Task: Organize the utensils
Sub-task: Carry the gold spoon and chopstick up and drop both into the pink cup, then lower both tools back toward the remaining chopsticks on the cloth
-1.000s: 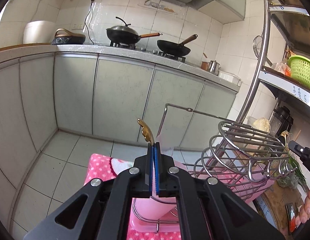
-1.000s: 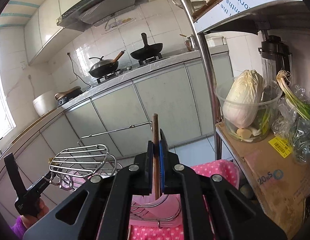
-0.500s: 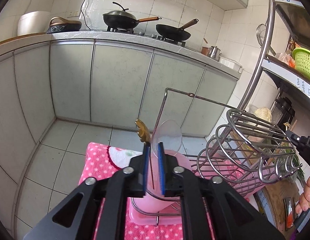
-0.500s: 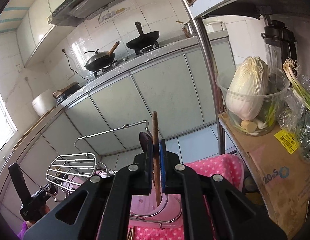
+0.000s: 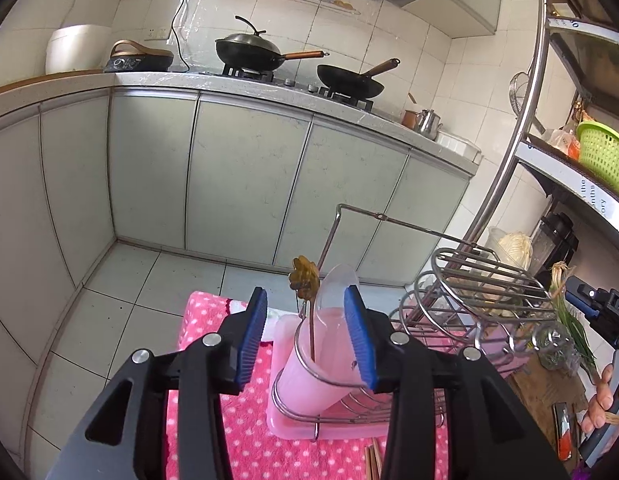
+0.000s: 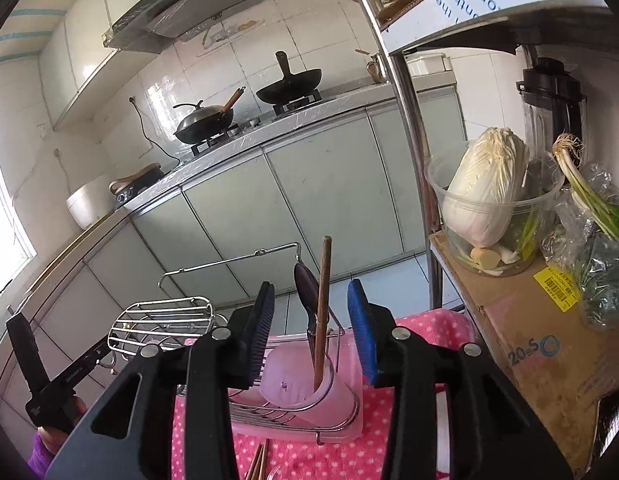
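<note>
Between both grippers' spread, just-opened jaws, at twelve o'clock, the gold spoon [image 5: 304, 280] and wooden chopstick [image 6: 322, 312] stand untouched in the pink cup [image 6: 297, 388].

Ahead of the left tool [image 5: 305, 334], whose jaws have just been opening, a thin gold flower-topped utensil [image 5: 303, 280] stands free in the gap inside a pink plastic cup [image 5: 309, 376] — nothing presses it. The right tool [image 6: 311, 330], jaws likewise just opened, straddles a brown wooden chopstick [image 6: 322, 304] without contact. A domed steel wire rack [image 5: 481, 280] blocks the side between the tools; a chrome shelf post [image 6: 409, 120] and a clear tub of cabbage [image 6: 489, 216] crowd the right — the tiled floor [image 5: 121, 280] lies open.
</note>
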Tool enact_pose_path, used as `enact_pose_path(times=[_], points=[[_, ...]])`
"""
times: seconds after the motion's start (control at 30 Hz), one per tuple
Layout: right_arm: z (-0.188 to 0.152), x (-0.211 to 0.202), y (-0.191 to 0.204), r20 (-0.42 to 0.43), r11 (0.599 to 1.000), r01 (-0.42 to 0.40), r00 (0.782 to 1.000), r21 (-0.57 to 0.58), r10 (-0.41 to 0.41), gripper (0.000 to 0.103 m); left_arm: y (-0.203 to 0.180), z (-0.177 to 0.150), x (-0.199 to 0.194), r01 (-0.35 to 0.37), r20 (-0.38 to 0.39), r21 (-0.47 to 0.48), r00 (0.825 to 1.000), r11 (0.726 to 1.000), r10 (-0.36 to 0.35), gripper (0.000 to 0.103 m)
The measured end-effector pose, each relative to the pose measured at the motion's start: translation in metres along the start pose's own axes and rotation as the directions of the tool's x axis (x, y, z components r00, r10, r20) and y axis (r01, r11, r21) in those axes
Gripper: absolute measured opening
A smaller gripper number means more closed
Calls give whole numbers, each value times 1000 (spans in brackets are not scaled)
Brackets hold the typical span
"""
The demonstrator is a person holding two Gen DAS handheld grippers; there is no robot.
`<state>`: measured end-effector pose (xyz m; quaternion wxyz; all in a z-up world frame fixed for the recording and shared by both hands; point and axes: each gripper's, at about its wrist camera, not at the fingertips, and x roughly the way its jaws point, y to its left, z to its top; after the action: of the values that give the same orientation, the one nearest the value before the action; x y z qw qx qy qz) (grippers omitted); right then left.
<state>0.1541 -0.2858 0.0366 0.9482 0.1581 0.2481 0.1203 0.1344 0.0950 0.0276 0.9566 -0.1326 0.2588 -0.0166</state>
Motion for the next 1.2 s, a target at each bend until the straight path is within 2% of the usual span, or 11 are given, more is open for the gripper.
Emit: enact_pose_path(times=[0.23, 0.37, 0.47, 0.6, 0.83, 0.93, 1.03, 1.2], points=[[-26, -41, 9, -3, 1000, 9, 1000, -27, -9, 39, -4, -15, -39, 29, -4, 35, 1000, 999, -29, 39], [-50, -51, 17, -75, 999, -19, 997, -41, 16, 39, -8, -27, -55, 58, -31, 50, 998, 997, -57, 39], [-72, -49, 20, -155, 998, -62, 986, -23, 58, 39, -11, -39, -61, 86, -65, 50, 994, 995, -82, 39], [-102, -36, 21, -265, 996, -89, 960, 3, 86, 39, -16, -60, -59, 116, -148, 44, 983, 992, -109, 39], [-162, 3, 13, -468, 983, -126, 866, 136, 176, 39, -23, -97, -37, 140, -300, 64, 947, 988, -114, 37], [-176, 18, 19, -509, 980, -137, 839, 146, 193, 34, -23, -107, -27, 145, -338, 51, 933, 988, -120, 35], [-185, 36, 25, -542, 977, -145, 814, 160, 209, 33, -22, -115, -20, 152, -365, 40, 922, 988, -127, 34], [-196, 63, 42, -582, 983, -134, 793, 124, 181, 33, -19, -128, -3, 158, -429, 23, 893, 987, -133, 33]])
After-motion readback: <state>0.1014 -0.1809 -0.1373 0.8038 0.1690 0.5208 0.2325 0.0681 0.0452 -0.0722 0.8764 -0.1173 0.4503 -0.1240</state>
